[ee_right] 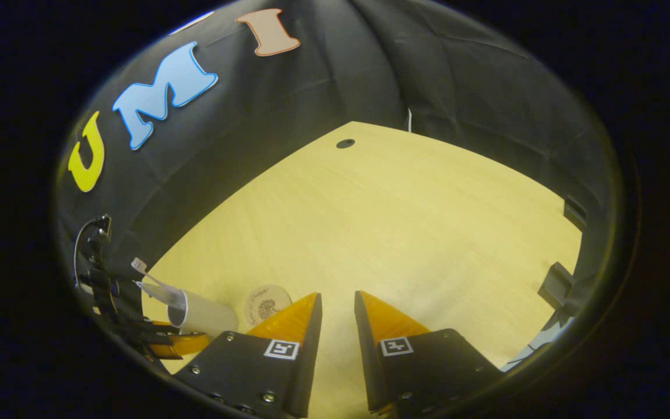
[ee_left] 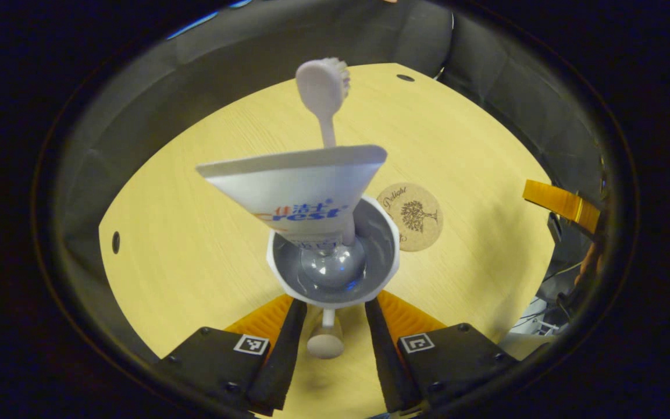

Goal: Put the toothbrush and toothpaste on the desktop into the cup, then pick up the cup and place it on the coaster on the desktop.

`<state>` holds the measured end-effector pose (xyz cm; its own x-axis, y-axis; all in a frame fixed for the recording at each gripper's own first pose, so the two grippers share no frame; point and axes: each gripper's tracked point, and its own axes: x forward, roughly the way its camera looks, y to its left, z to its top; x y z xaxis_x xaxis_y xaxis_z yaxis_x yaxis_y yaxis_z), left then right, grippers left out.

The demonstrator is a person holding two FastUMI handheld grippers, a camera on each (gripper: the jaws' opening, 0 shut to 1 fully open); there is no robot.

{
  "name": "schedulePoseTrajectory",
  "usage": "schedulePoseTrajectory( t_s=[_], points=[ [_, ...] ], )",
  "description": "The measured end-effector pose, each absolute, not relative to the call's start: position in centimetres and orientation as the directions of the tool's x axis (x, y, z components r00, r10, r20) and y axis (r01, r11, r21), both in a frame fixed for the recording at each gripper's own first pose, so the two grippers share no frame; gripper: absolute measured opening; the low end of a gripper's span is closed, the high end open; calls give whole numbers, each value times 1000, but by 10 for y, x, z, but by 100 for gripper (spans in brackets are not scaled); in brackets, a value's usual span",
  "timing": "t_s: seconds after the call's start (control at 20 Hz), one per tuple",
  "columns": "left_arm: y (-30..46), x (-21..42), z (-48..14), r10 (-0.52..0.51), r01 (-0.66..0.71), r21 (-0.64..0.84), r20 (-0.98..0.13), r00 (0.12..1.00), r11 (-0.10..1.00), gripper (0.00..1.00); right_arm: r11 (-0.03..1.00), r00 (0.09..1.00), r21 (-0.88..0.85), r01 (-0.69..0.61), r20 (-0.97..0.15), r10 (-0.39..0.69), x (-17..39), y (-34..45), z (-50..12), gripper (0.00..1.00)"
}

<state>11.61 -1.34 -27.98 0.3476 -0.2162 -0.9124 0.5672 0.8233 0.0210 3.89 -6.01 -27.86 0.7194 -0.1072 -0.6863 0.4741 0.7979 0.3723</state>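
Cup [ee_left: 335, 265] with toothbrush [ee_left: 323, 93] and toothpaste [ee_left: 297, 189], apparently clamped between left fingers [ee_left: 280, 349]; right fingers [ee_right: 312, 337] released, slightly apart.

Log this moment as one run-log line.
left gripper: shut on cup | toothbrush, toothpaste: in cup | coaster: bare | right gripper: open

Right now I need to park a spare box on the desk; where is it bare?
Bare desktop lies ahead of the right gripper up to the wall. It is crowded where the left gripper holds the cup beside the coaster.
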Motion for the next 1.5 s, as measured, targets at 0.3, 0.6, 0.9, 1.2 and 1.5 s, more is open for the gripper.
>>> schedulePoseTrajectory(
  t_s=[0.3,0.6,0.9,1.2,1.5],
  points=[
    [-12,117,-280,-212,570,23,-915,342,821,35,792,697,366,489,-709,-103,38,-69,-290,36],
    [-20,116,-282,-243,568,7,-899,364,823,33,799,699,364,478,-709,-95,43,-71,-290,36],
    [-45,120,-263,-274,633,35,-882,383,774,31,798,693,362,481,-715,-94,42,-73,-293,36],
    [-75,122,-259,-310,702,38,-880,361,711,31,783,689,366,503,-717,-108,40,-82,-289,36],
    [-79,125,-264,-303,722,41,-890,340,691,31,769,685,366,523,-718,-124,31,-95,-289,36]
  ],
)
